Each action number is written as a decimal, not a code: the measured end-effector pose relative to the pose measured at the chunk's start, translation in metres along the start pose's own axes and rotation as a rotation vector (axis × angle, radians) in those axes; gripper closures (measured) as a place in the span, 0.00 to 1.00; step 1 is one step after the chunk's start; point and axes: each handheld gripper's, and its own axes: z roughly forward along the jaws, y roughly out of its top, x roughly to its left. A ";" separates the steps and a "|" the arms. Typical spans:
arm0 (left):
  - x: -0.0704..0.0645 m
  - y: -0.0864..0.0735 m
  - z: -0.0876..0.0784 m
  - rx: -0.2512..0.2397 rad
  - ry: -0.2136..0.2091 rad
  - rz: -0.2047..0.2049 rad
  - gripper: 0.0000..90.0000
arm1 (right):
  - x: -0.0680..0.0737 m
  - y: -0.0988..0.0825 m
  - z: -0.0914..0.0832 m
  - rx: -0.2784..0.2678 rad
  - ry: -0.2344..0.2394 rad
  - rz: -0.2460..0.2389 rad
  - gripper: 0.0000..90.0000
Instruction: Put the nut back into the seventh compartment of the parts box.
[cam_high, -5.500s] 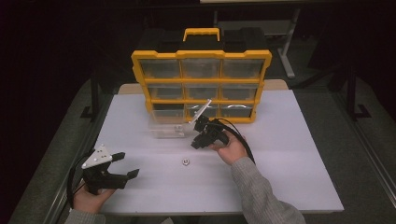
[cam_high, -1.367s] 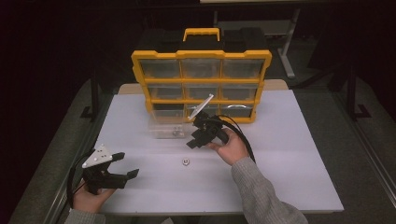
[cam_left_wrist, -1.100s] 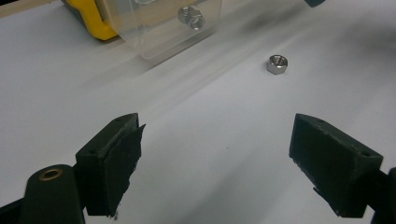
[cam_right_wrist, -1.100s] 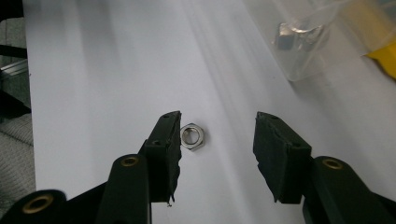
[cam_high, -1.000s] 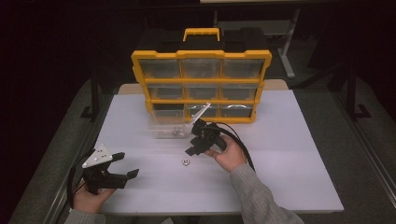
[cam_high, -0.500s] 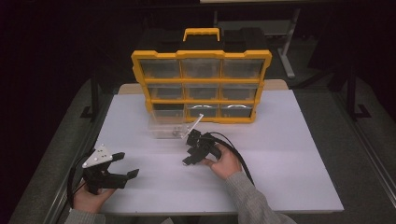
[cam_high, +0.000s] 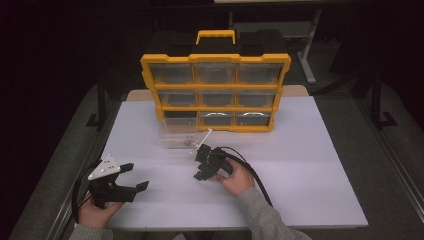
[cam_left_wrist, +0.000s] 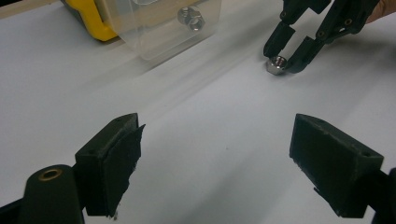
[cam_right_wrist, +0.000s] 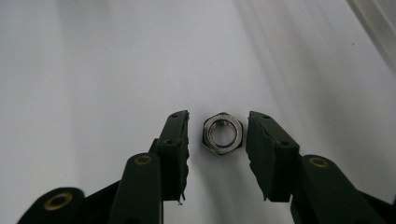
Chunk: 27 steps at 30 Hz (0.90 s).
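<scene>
A steel hex nut lies flat on the white table. My right gripper is lowered over it with one jaw on each side. Its jaws have just been closing, and a thin gap still shows between each pad and the nut. In the left gripper view the same nut sits at the tips of the right gripper. In the high view the right gripper is at mid table. My left gripper rests at the near left corner, open wide and holding nothing.
A yellow organizer with clear drawers stands at the back of the table. One clear drawer is pulled out and lies in front of it, with another nut inside. Open white surface lies to the right.
The right hand has come down and toward the near left, from beside the clear drawer to the nut on the table. Its jaws have narrowed around the nut. The left hand kept still.
</scene>
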 end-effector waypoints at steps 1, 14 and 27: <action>0.000 0.000 0.000 0.001 0.000 0.001 0.18 | 0.000 0.000 0.001 0.005 -0.003 0.001 0.65; 0.000 0.000 0.000 -0.007 0.000 -0.004 0.18 | 0.002 0.000 0.002 0.023 -0.034 -0.017 0.74; 0.000 0.000 0.000 -0.008 0.000 -0.006 0.18 | 0.001 0.001 0.002 0.032 -0.027 -0.020 0.76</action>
